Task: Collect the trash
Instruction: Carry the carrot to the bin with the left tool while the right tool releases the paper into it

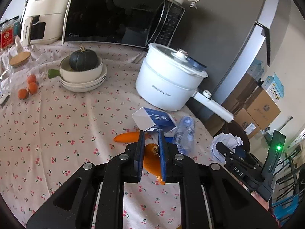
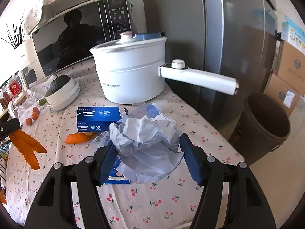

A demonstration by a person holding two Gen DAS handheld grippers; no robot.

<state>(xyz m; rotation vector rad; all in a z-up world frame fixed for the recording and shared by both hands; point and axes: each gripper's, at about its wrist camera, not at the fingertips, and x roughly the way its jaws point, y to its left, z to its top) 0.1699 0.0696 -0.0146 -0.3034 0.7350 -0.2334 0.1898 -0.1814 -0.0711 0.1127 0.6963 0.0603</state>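
My left gripper (image 1: pixel 151 135) is shut on a long orange peel (image 1: pixel 151 162), lifted a little off the cherry-print tablecloth (image 1: pixel 57 124). In the right wrist view that peel (image 2: pixel 26 148) hangs at the far left. My right gripper (image 2: pixel 146 143) is shut on a crumpled white paper (image 2: pixel 146 133), which also shows at the table's right edge (image 1: pixel 226 141). On the cloth lie another orange peel (image 2: pixel 78 138), a blue carton (image 2: pixel 97 118), a crushed clear plastic bottle (image 1: pixel 185 133) and a small blue box (image 2: pixel 116 177) partly hidden under the paper.
A brown bin (image 2: pixel 266 122) stands on the floor beside the table's right edge, before a grey fridge (image 2: pixel 228 38). A white electric pot (image 1: pixel 167 84) with a long handle, stacked bowls holding a dark squash (image 1: pixel 83 61), tangerines (image 1: pixel 28 87) and a microwave (image 1: pixel 118 15) stand further back.
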